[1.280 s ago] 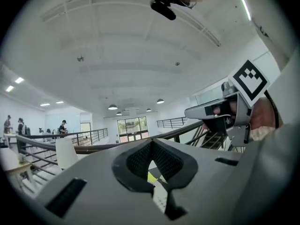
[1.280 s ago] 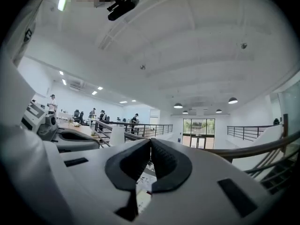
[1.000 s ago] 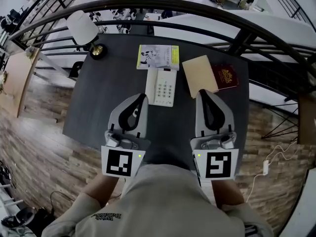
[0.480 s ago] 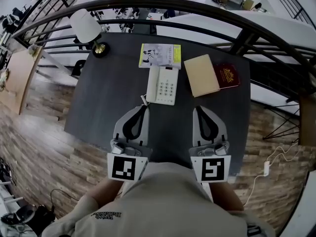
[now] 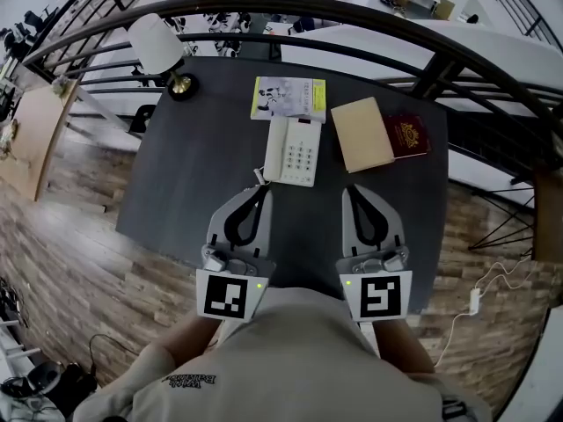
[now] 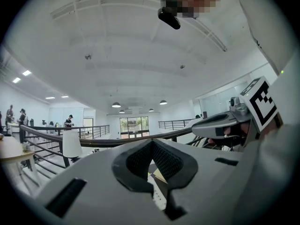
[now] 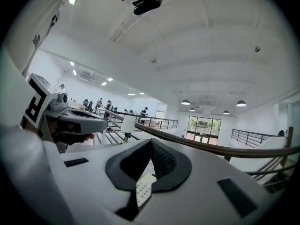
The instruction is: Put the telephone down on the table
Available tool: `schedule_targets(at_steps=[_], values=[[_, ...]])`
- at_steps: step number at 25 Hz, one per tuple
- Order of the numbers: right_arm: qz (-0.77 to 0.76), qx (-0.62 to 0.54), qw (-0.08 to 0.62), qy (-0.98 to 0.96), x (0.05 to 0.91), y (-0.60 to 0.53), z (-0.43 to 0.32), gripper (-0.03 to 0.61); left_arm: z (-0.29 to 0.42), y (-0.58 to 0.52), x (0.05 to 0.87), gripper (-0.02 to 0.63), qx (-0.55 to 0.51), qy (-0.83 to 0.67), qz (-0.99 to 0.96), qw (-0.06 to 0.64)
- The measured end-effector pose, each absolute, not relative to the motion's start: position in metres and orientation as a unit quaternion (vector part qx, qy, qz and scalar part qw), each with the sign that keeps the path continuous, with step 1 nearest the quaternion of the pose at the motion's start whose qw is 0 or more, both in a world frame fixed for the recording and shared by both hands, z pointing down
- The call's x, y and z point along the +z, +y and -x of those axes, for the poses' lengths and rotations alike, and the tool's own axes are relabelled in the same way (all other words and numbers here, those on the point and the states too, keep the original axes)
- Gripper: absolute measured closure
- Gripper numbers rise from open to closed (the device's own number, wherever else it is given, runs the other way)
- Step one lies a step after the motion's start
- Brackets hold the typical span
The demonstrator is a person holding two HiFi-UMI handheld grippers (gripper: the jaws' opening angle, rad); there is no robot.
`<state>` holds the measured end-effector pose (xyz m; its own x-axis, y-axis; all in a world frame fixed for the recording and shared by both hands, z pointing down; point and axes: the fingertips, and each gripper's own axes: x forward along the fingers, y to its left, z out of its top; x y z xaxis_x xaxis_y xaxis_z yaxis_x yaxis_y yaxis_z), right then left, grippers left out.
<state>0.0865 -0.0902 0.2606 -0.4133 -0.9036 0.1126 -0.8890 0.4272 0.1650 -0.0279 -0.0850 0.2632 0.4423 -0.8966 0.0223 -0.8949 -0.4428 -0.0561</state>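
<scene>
The telephone (image 5: 292, 151) lies flat on the dark table (image 5: 176, 183), in the upper middle of the head view. Its top edge is just beside a booklet (image 5: 288, 98), and a tan notebook (image 5: 361, 134) and a red passport (image 5: 406, 135) lie to its right (a lamp (image 5: 163, 47) stands at the table's upper left corner). Over the last second the telephone has kept its place among these things, while both grippers have sunk and drawn back toward the lower middle of the frame. We judge from this that the telephone is already set down and the task is as good as done. The left gripper (image 5: 261, 188) has its jaws together on nothing. Its tip lies just beside the telephone's lower left corner, and we cannot tell whether it touches. The right gripper (image 5: 354, 189) is likewise closed and empty, apart from the telephone and just below the notebook.
</scene>
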Motion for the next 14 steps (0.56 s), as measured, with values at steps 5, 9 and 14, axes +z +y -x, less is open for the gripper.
schedule_targets(at_steps=[5, 9, 14], values=[[-0.533, -0.042, 0.093, -0.84, 0.2615, -0.0944, -0.0837, 0.577, 0.0304, -0.0876, 0.2668, 0.609, -0.025, 0.528, 0.849, 0.014], [-0.532, -0.04, 0.095, -0.841, 0.2628, -0.0943, -0.0818, 0.577, 0.0321, -0.0872, 0.2678, 0.609, -0.027, 0.528, 0.849, 0.013], [-0.532, -0.036, 0.094, -0.841, 0.265, -0.0939, -0.0822, 0.577, 0.0304, -0.0866, 0.2701, 0.609, -0.028, 0.526, 0.85, 0.015]])
